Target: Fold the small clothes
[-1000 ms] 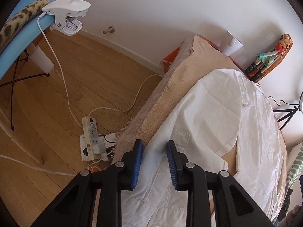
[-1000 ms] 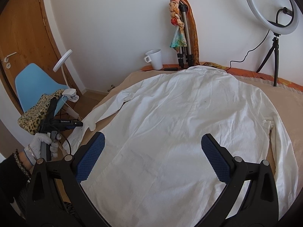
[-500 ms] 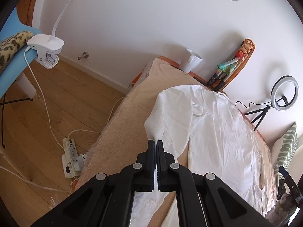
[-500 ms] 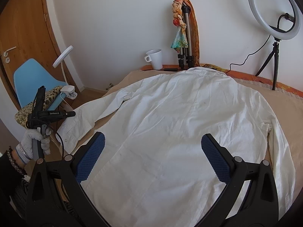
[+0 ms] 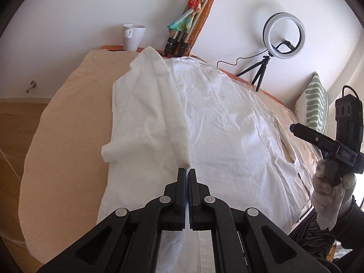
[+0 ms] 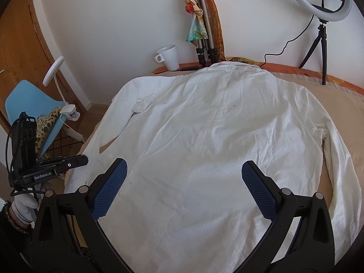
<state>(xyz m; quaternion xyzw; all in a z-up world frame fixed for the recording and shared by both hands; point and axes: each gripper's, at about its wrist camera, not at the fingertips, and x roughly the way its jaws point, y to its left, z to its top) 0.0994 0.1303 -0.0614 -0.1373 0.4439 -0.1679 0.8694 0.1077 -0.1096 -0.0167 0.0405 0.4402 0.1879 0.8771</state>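
A white long-sleeved shirt [image 6: 216, 136] lies spread back-up on a beige-covered bed [image 5: 56, 147]. My left gripper [image 5: 187, 173] is shut on the shirt's left sleeve [image 5: 159, 104] and holds it lifted over the shirt's body [image 5: 227, 125]. In the right wrist view the left gripper [image 6: 78, 160] shows at the shirt's left edge, beside the sleeve [image 6: 100, 136]. My right gripper [image 6: 184, 184] is wide open and empty, above the shirt's lower back. It shows at the bed's right side in the left wrist view [image 5: 295, 128].
At the headboard stand a white mug [image 6: 168, 56], a folded tripod with a scarf [image 6: 202, 22] and a ring light on a small tripod [image 6: 323, 11]. A blue chair [image 6: 29, 104] with a clip lamp [image 6: 54, 72] stands left of the bed. A striped pillow [image 5: 315, 104] lies right.
My left gripper shut on the sleeve at the bed's left edge, then lifted and carried it rightwards over the shirt's body. The right gripper stayed open and nearly still.
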